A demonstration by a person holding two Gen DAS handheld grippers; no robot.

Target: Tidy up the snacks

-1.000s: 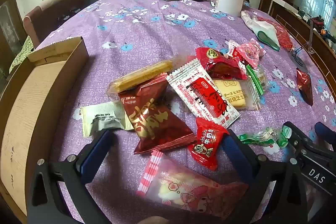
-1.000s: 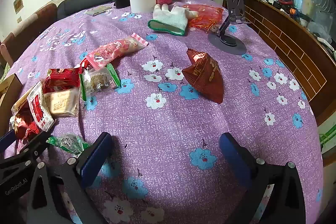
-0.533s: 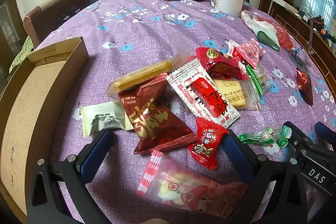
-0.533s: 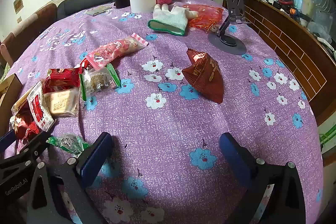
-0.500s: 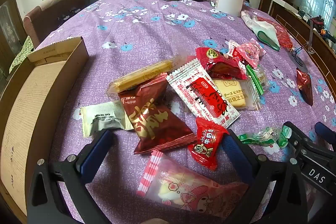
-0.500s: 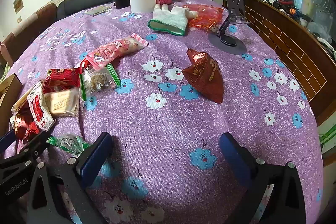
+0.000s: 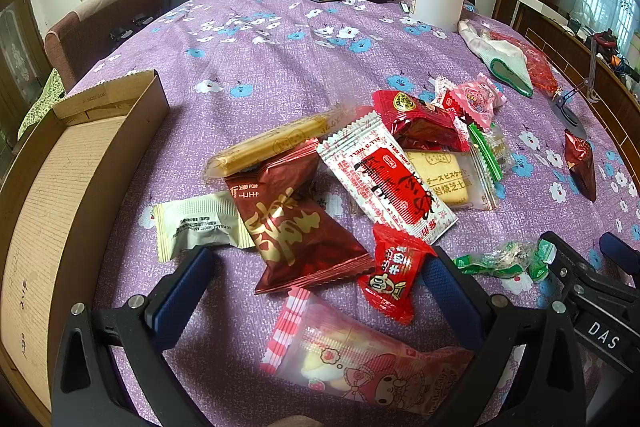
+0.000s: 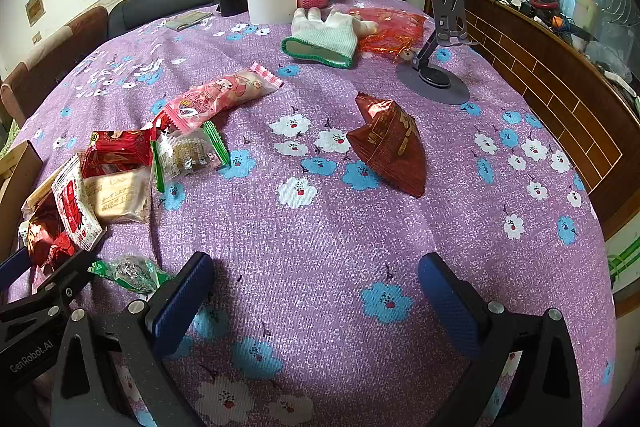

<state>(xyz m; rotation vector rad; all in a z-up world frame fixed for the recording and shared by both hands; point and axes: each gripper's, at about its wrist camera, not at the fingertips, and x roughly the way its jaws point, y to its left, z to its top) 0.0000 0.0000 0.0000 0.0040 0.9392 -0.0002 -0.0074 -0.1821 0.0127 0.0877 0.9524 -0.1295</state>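
Snacks lie scattered on a purple floral cloth (image 7: 260, 67): a glossy maroon foil pouch (image 7: 296, 223), a crinkly red-and-white sachet (image 7: 384, 183), a small red candy pack (image 7: 394, 273), a frosted pink packet (image 7: 360, 355), and a pale matte wrapper (image 7: 196, 225). A shallow cardboard box (image 7: 60, 187) sits at the left edge. Left gripper (image 7: 316, 287) hovers with blue padded fingers spread wide, straddling the pouch and candy pack. Right gripper (image 8: 312, 291) is likewise spread, over bare cloth; a creased maroon pouch (image 8: 390, 147) lies beyond it.
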